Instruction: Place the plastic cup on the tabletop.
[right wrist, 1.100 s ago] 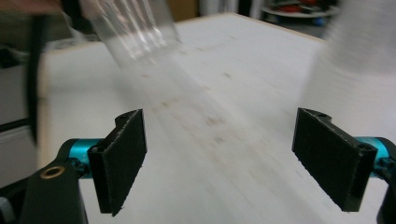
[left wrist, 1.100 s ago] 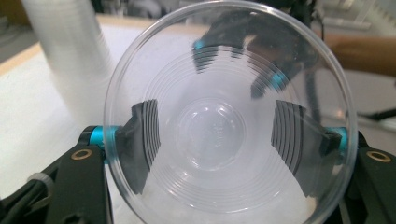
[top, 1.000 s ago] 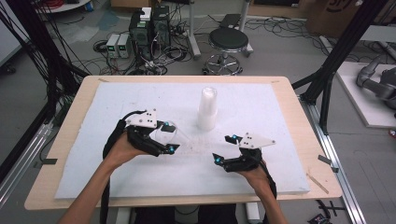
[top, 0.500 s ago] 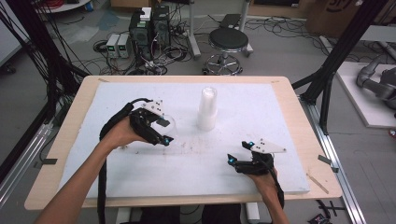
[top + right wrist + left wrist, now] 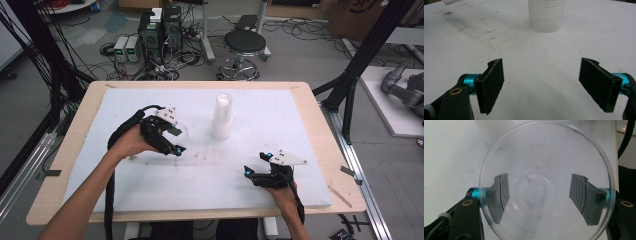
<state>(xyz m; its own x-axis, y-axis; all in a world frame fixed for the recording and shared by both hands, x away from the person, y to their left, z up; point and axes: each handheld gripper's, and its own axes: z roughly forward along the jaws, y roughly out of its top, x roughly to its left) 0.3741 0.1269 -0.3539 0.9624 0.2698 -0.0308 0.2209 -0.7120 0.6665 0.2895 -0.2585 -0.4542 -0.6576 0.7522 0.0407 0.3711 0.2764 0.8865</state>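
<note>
My right gripper [image 5: 256,174] rests low on the white board [image 5: 300,130] near my edge of the table, jaws spread wide with nothing between them; in its own view the pads [image 5: 492,82] frame bare board, with the stack [image 5: 545,15] straight ahead and well apart. Farther in and to the left, my left gripper [image 5: 172,145] holds a clear cup [image 5: 546,180], jaws closed on its sides low down near the base, the mouth turned toward the camera so I look straight into it. In the high view the cup [image 5: 179,134] sits lifted off the board, left of the stack [image 5: 221,116]. I judge the step in hand is carrying this cup clear and setting it down. To do it well I'd keep the squeeze light, since thin plastic buckles, level the base before lowering, and open only once it touches the board. The right can wait, or go for the stack.
</note>
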